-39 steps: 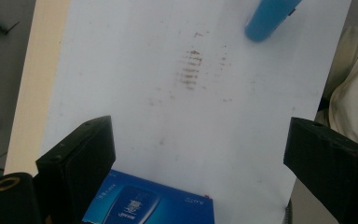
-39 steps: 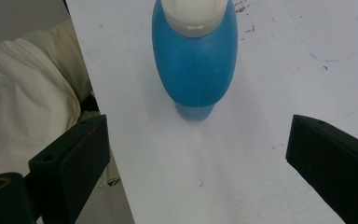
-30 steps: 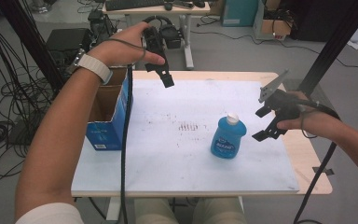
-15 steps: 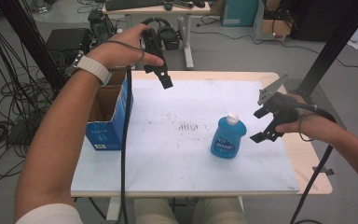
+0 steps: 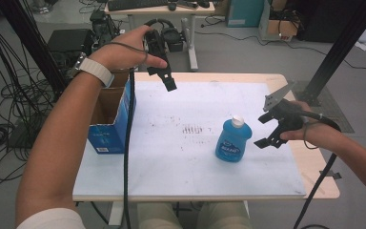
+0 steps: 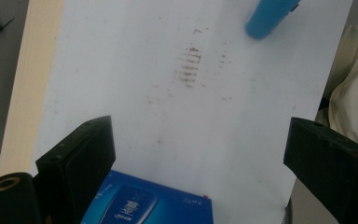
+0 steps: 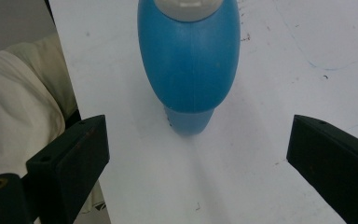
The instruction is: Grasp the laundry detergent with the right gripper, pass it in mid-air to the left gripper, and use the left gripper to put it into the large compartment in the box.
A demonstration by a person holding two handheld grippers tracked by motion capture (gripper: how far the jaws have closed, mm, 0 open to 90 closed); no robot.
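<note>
— Right gripper [image 5: 270, 130] edges toward the blue plastic soap bottle with the white cap [image 5: 233, 140], jaws spread wide and holding nothing; it sits at the bottle's three o'clock, just beside it.

— And the left gripper [image 5: 167, 82]?

— Unmoved (also released), hovering at the bottle's eleven o'clock above the white tabletop [image 5: 171, 157], by the open blue cardboard box [image 5: 109, 125]. A grasp on the upright bottle looks imminent.
</note>
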